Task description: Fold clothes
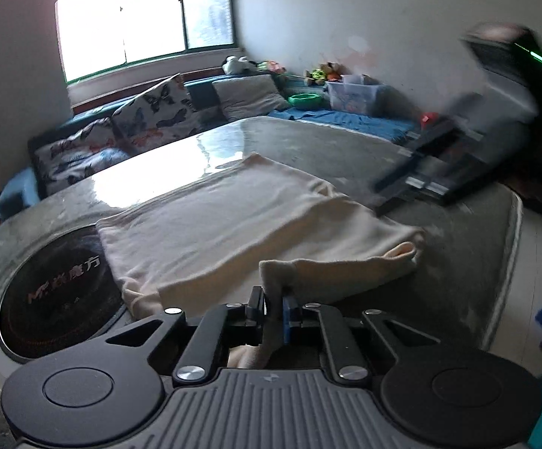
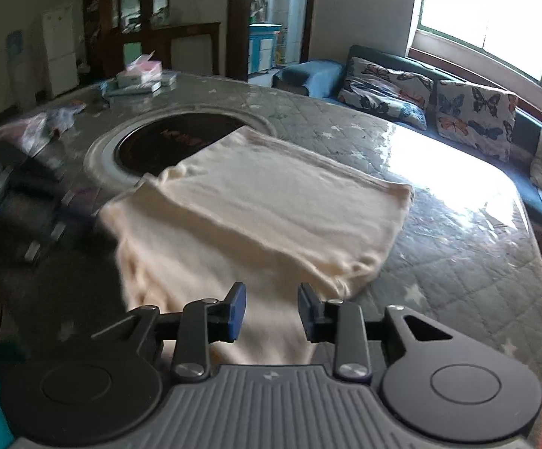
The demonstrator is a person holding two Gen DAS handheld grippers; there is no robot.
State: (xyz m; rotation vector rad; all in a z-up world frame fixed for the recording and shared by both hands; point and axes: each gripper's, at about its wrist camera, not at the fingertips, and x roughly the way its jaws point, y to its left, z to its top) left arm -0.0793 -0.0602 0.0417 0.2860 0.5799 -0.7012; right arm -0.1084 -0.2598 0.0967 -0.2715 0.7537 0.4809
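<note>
Left wrist view: one cream garment (image 1: pixel 241 220), corner clamped in left tool (image 1: pixel 273 301); right tool (image 2: pixel 271 312) apart, seemingly empty.

Cream garment (image 2: pixel 256 209) lies folded flat, near corner lifted.

The only legible marking sits on the black round cooktop (image 1: pixel 52 299) set into the table — reddish letters "MR" followed by Chinese characters, the last two reading "魔方". A smaller line beneath it is too blurred to read. In the right wrist view the same print (image 2: pixel 181 138) shows only as a red smear.
</note>
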